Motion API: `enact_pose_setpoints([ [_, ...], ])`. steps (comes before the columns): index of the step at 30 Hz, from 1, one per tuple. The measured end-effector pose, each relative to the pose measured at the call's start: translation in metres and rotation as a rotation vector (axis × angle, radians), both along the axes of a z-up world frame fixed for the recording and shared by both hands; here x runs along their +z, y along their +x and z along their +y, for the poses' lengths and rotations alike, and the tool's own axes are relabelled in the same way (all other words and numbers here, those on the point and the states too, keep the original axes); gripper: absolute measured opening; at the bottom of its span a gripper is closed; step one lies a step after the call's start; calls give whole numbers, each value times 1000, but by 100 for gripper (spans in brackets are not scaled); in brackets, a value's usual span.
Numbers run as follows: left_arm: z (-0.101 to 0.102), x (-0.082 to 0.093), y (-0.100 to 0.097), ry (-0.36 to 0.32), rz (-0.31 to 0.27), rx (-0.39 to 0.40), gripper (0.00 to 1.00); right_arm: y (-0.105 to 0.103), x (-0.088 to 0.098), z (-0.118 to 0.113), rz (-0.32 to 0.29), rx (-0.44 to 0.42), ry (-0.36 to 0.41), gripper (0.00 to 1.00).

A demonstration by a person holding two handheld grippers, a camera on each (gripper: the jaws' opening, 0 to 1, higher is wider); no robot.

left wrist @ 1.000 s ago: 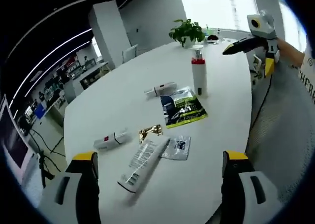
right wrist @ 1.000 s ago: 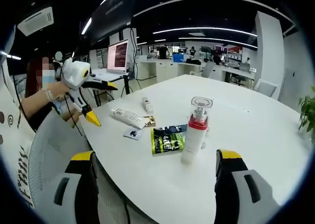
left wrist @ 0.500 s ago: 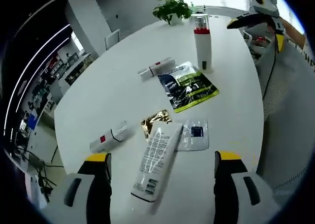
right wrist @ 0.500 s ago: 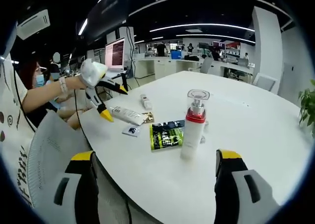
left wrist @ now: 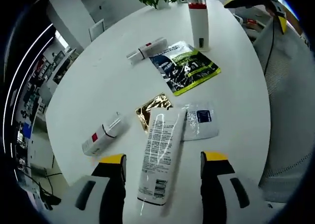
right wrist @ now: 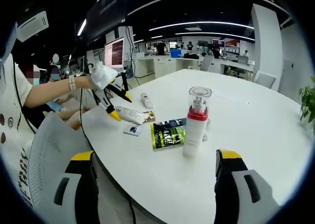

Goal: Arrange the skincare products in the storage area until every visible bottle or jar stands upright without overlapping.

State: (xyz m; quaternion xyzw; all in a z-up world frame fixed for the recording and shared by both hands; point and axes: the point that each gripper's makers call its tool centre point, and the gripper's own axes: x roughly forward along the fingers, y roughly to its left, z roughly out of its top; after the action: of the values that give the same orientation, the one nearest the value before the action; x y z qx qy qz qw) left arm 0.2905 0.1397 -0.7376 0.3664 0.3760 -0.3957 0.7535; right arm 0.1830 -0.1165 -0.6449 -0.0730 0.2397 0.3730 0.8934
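We are hovering our left gripper (left wrist: pixel 160 167), jaws spread, astride the white tube (left wrist: pixel 161 158) lying flat between them, judging it needs standing up. Our right gripper (right wrist: pixel 155 172) is waiting spread near the upright pump bottle (right wrist: pixel 196 123).

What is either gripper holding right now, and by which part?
Nothing is held. The left gripper is open, its jaws either side of the lying white tube without closing on it. The right gripper is open near the upright bottle.
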Motion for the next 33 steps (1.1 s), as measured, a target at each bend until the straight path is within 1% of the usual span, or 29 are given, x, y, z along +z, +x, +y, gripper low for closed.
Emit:
enact_pose_setpoints([
  [1,0,-1,0,7,6,-6,53,0,0,0,-2,1,-1,100],
  [4,0,-4,-1,27,31,-11,54,-1,-1,-1,-3,-1,-8,100],
  [7,-2,-8,0,32,60,-22,49,-2,-2,-1,0,-4,-11,100],
  [11,-4,-13,2,46,93,-39,47,-3,-3,-3,1,-9,-12,100],
  [13,-4,-15,6,46,98,-36,41,-3,-3,-4,-2,-13,-11,100],
  [14,-4,-15,4,39,117,-12,39,-3,-3,-5,-2,-14,-12,100],
  [17,-6,-18,5,45,134,-23,40,-4,-4,-5,0,-15,-14,100],
  [18,-6,-20,4,50,151,-24,40,-4,-4,-5,1,-14,-14,100],
  [20,-8,-20,0,54,159,-24,40,-4,-5,-5,2,-15,-14,100],
  [23,-3,-25,2,78,177,8,38,-4,-5,-7,2,-20,-15,100],
  [26,-7,-25,-3,74,194,6,42,-4,-6,-8,2,-25,-17,100],
  [28,-7,-25,-1,73,195,17,40,-4,-7,-8,7,-26,-19,100],
  [30,-5,-26,-2,94,187,-3,38,-5,-8,-8,10,-24,-20,100],
  [33,-3,-28,0,98,200,-14,38,-5,-9,-8,12,-25,-21,100],
])
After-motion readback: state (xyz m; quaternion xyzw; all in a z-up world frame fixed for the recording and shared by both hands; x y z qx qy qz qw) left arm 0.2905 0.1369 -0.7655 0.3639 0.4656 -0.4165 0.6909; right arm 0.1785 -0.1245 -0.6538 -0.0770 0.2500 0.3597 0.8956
